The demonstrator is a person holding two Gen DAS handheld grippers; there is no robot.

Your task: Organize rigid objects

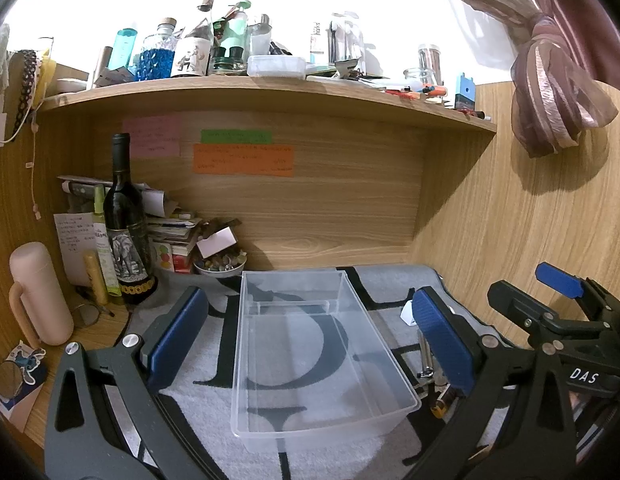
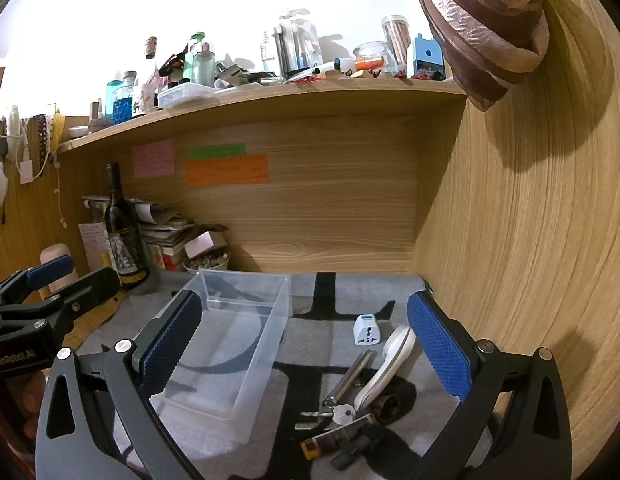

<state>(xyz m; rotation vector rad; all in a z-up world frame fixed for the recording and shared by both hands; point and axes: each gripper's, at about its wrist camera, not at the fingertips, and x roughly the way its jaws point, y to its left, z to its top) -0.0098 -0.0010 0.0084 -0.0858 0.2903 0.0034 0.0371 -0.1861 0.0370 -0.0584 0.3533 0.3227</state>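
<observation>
A clear plastic bin stands empty on the grey patterned mat; it also shows in the right wrist view. My left gripper is open, its blue pads on either side of the bin, holding nothing. My right gripper is open and empty above a pile of small items right of the bin: a white travel adapter, a white handled tool, a metal cylinder, a key and dark pieces. The right gripper also shows in the left wrist view.
A wine bottle, a pink flask, stacked papers and a bowl of small stones crowd the back left. Wooden walls close the back and right. A cluttered shelf runs overhead.
</observation>
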